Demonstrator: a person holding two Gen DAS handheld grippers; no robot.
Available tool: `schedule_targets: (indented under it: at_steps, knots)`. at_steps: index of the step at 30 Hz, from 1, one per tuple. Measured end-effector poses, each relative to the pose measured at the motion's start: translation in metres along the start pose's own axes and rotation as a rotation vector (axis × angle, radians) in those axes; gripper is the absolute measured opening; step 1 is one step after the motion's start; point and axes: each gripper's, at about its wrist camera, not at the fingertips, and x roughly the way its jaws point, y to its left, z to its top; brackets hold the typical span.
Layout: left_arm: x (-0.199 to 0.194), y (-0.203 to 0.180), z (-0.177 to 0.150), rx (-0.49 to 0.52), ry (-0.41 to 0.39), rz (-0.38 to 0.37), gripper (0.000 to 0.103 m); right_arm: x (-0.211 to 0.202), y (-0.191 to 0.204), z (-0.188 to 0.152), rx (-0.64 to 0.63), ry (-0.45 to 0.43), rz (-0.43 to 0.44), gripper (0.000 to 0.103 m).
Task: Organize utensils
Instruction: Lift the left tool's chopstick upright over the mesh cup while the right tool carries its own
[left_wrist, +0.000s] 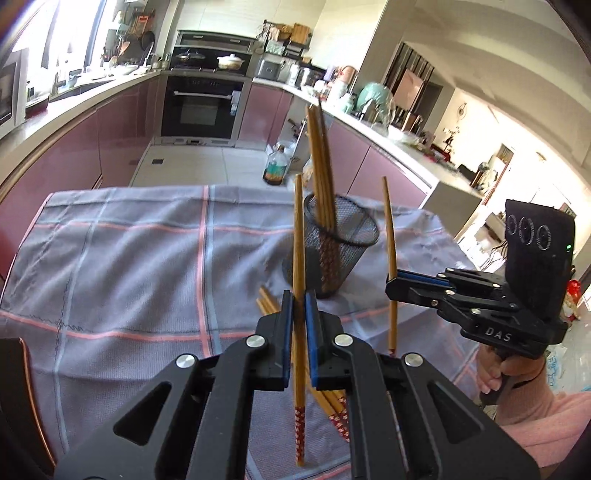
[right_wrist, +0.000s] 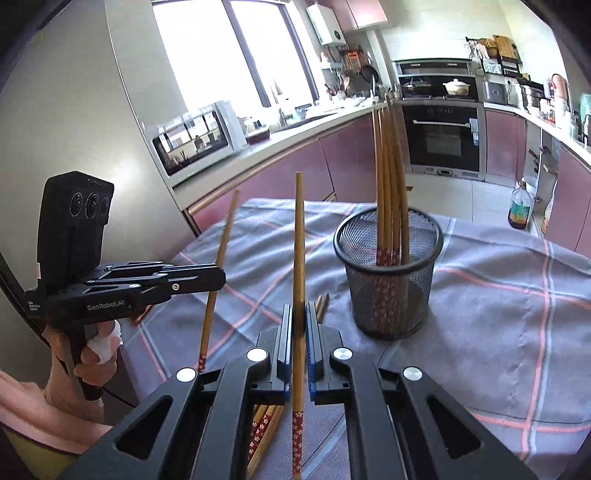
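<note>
A black mesh cup (left_wrist: 334, 243) (right_wrist: 388, 273) stands on the checked cloth with several wooden chopsticks (left_wrist: 319, 173) (right_wrist: 389, 177) upright in it. My left gripper (left_wrist: 299, 314) is shut on one chopstick (left_wrist: 298, 240), held upright; it also shows in the right wrist view (right_wrist: 218, 275), holding that chopstick (right_wrist: 218, 266). My right gripper (right_wrist: 299, 325) is shut on another upright chopstick (right_wrist: 298, 258); it shows in the left wrist view (left_wrist: 393, 282) with its chopstick (left_wrist: 389, 236). Both hover in front of the cup. More chopsticks (left_wrist: 332, 404) (right_wrist: 264, 428) lie on the cloth below.
The table is covered by a grey cloth with pink lines (left_wrist: 129, 266) (right_wrist: 498, 314). A kitchen counter with purple cabinets, an oven (left_wrist: 201, 107) and a microwave (right_wrist: 195, 138) surround it. An oil bottle (left_wrist: 276, 166) stands on the floor beyond the table.
</note>
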Motion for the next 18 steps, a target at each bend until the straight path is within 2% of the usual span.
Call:
schedule_targets:
  at_steps: [8,18]
  knots:
    - [-0.022,-0.013,0.027,0.018,-0.086,-0.036,0.007,-0.019,-0.004,0.017,-0.014,-0.085,-0.016,0.005]
    - [-0.031,-0.024,0.057,0.015,-0.144,-0.068,0.007,-0.039,-0.009,0.039,-0.039,-0.158,-0.044,0.005]
